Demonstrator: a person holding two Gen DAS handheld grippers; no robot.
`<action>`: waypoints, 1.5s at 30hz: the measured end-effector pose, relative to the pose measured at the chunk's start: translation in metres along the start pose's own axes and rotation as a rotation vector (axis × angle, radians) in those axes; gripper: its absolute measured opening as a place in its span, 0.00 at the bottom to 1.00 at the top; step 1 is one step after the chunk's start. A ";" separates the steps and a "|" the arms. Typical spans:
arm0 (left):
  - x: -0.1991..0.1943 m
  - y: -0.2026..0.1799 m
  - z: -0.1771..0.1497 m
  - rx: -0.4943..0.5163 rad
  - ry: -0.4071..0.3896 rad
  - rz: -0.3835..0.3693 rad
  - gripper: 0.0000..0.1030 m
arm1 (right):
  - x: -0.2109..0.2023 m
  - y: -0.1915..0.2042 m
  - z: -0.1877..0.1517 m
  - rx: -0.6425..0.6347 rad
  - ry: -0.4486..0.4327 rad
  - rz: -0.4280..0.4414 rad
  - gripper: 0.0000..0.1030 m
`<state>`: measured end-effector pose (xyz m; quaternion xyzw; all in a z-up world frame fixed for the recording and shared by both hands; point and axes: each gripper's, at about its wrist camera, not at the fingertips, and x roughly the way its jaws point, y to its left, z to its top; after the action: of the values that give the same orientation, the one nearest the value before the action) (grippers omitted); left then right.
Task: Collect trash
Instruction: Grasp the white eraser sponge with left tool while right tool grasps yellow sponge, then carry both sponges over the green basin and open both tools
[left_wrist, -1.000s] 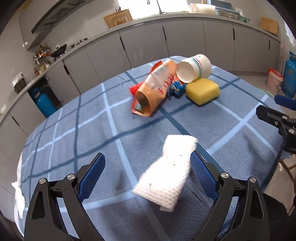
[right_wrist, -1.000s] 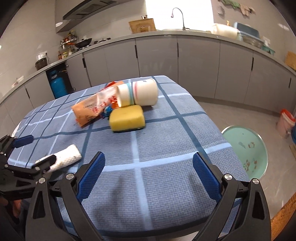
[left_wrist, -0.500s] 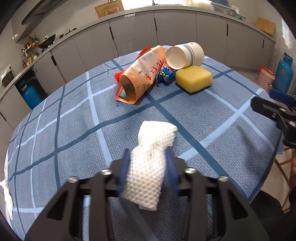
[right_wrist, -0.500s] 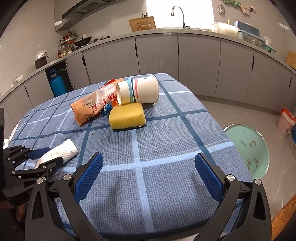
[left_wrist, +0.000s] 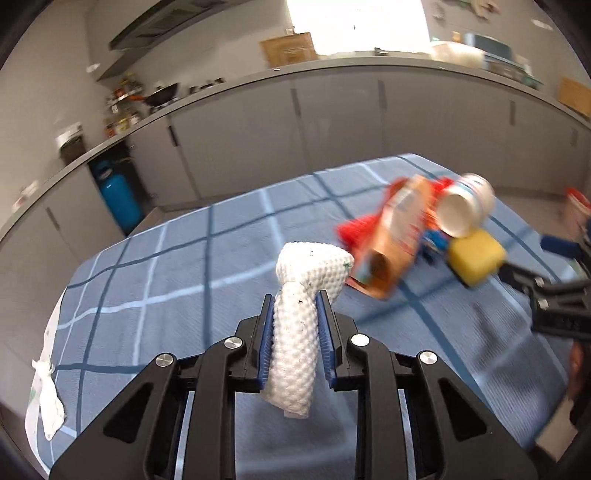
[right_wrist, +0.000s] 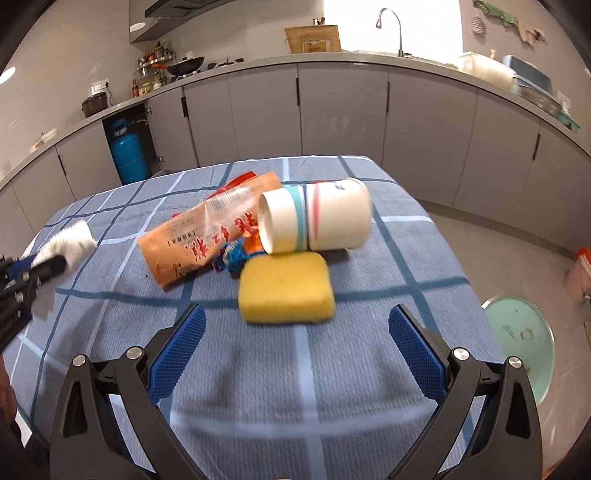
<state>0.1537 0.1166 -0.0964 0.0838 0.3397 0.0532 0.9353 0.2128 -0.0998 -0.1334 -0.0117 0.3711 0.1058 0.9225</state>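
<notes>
Paper towel (left_wrist: 295, 332) shows dark specks only in the left wrist view.

Grey kitchen cabinets (right_wrist: 340, 110) curve beneath a bright window (right_wrist: 391, 22).

Home kitchen, grey cabinets (right_wrist: 340, 107), sink tap (right_wrist: 391, 26), wok (right_wrist: 188, 64), blue gas cylinder (right_wrist: 129, 155), checked tablecloth (right_wrist: 369, 369)

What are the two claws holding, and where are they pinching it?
The closing left claw pinches the white paper towel around its middle. The right claw holds nothing.
</notes>
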 end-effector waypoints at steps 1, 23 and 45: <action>0.006 0.004 0.004 -0.010 0.000 0.013 0.23 | 0.005 0.001 0.002 -0.001 0.009 0.001 0.95; 0.040 -0.010 0.036 -0.053 -0.011 -0.004 0.23 | 0.021 0.000 0.004 0.022 0.076 0.061 0.60; 0.013 -0.081 0.056 0.049 -0.062 -0.094 0.23 | -0.031 -0.045 -0.008 0.098 -0.021 0.036 0.60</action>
<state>0.2030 0.0324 -0.0780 0.0920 0.3155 -0.0019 0.9444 0.1950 -0.1505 -0.1209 0.0413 0.3664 0.1044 0.9237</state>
